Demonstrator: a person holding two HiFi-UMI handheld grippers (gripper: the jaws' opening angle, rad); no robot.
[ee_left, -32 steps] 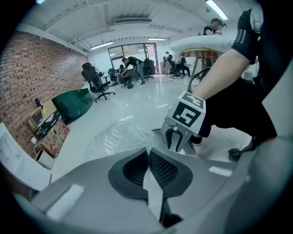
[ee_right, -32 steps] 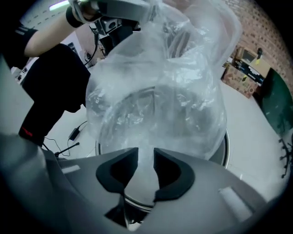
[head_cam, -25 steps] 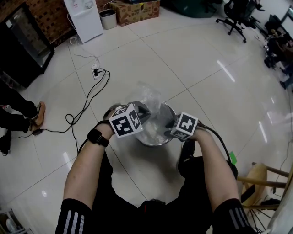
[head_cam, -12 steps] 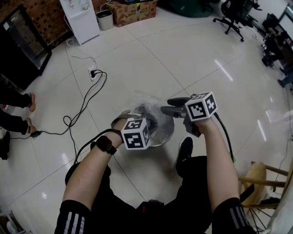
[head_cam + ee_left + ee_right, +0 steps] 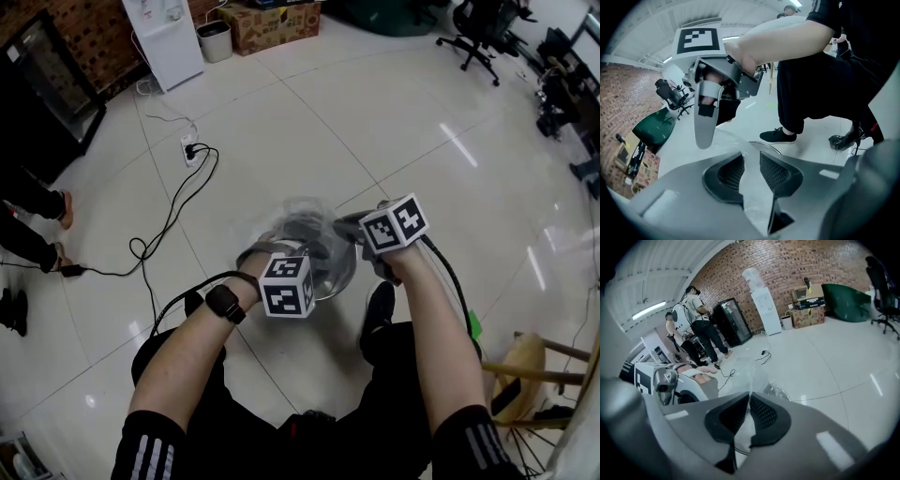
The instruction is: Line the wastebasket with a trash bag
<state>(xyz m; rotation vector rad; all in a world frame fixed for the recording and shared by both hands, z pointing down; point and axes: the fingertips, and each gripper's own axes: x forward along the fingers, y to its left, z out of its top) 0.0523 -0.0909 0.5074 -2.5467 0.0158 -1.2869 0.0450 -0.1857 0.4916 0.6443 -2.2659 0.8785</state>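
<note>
Basket (image 5: pixel 339 281) stands on the tile at 12 o'clock from the person's feet, with a shoe (image 5: pixel 380 305) just beside it at its 5 o'clock. The bag (image 5: pixel 305 208), clear film, sits in the basket and billows above the rim toward 12 o'clock. No view shows whether any edge is folded over the rim, so I judge the lining unfinished. Right gripper (image 5: pixel 748 399), at the basket's 2 o'clock, has just been closing; its pads now pinch a ridge of film that runs up out of the jaws toward 12 o'clock in its own view. Left gripper (image 5: pixel 751 157), at the basket's 7 o'clock, has just been opening; its pads stand apart with a strip of film passing loosely between them, not pressed. Risks from here:

1. The bag hangs from one pinch only. A pull on the right side would likely drag the film up and out of the basket rather than spread its mouth.
2. The loose strip may slide clear of the left jaws before they re-grip, and the mouth would collapse inward.
3. Thin film in a narrow pinch may stretch or tear under a sharp tug.
4. The basket looks light and the tile glossy. A sideways pull, or a nudge from the shoe, could skid or tip it.
</note>
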